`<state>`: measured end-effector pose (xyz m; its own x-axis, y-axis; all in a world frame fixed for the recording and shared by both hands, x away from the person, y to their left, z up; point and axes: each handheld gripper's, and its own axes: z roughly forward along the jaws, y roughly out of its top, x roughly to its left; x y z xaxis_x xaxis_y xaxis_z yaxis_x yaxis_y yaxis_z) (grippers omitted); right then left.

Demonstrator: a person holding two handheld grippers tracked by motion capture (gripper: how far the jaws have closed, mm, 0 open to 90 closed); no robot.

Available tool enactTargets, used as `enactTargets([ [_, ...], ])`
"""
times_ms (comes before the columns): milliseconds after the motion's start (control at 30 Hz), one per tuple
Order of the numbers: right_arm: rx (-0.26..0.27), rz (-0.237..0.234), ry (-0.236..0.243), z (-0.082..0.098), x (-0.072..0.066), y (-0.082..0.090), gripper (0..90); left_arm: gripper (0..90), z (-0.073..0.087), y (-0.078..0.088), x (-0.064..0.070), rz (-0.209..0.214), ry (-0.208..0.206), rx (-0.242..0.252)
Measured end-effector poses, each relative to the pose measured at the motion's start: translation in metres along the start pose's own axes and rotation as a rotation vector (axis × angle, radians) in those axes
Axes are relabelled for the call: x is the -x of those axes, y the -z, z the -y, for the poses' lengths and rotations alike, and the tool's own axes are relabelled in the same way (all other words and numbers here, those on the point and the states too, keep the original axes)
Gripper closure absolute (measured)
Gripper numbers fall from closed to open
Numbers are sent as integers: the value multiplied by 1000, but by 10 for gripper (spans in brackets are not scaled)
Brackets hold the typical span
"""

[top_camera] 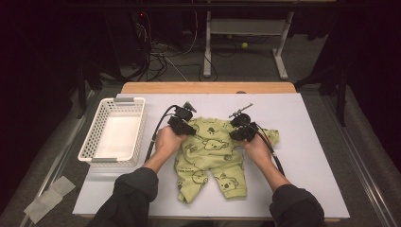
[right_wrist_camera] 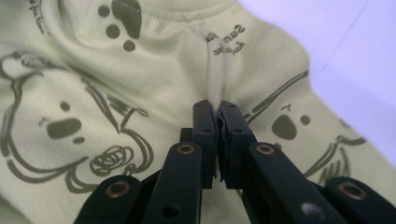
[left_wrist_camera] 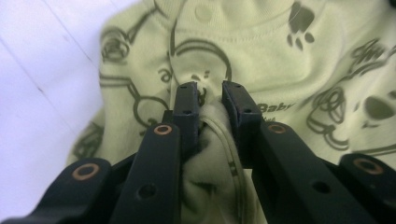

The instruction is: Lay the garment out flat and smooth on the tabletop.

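High view: the green baby suit point(top_camera: 210, 156) is lying mid-frame on the table point(top_camera: 312, 156). My left claw point(top_camera: 185, 127) is pinching a bunched fold; my right claw point(top_camera: 242, 132) is pressing shut on a thin pleat. Next, I judge, an even lift.

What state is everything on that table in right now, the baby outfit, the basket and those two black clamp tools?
Baby outfit: lying flat on the table, legs toward the person, pinched near both shoulders.
Left gripper: a bunched fold of the outfit between its jaws, gripped.
Right gripper: shut tight on a thin fold of the outfit.
Basket: upright, empty, left of the outfit.
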<state>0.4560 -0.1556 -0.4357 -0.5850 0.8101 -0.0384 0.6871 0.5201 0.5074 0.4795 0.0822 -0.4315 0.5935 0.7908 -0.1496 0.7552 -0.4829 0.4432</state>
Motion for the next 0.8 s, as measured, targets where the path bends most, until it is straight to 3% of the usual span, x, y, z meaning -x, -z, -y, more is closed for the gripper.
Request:
enactTargets([
  [133, 41, 28, -6, -15, 7, 2, 881, 742, -9, 6, -6, -52, 26, 76],
  [233, 66, 43, -21, -25, 13, 2, 881, 742, -17, 6, -9, -79, 22, 100],
  [367, 90, 51, -40, -33, 21, 1, 880, 740, -21, 3, -15, -73, 49, 122],
  [433, 88, 45, -55, -32, 23, -4, 878, 737, -20, -4, -17, -56, 47, 96],
  [533, 33, 23, -65, -26, 23, -16, 807, 666, -17, -16, -18, -35, 61, 14],
  [633, 27, 12, -76, -22, 23, -18, 722, 556, -12, -12, -16, -26, 69, 37],
  [700, 65, 17, -75, -20, 23, -10, 705, 479, -10, -7, -13, -36, 41, 35],
  [800, 100, 19, -76, -17, 24, 5, 692, 452, -2, 2, -8, -48, 24, 66],
])
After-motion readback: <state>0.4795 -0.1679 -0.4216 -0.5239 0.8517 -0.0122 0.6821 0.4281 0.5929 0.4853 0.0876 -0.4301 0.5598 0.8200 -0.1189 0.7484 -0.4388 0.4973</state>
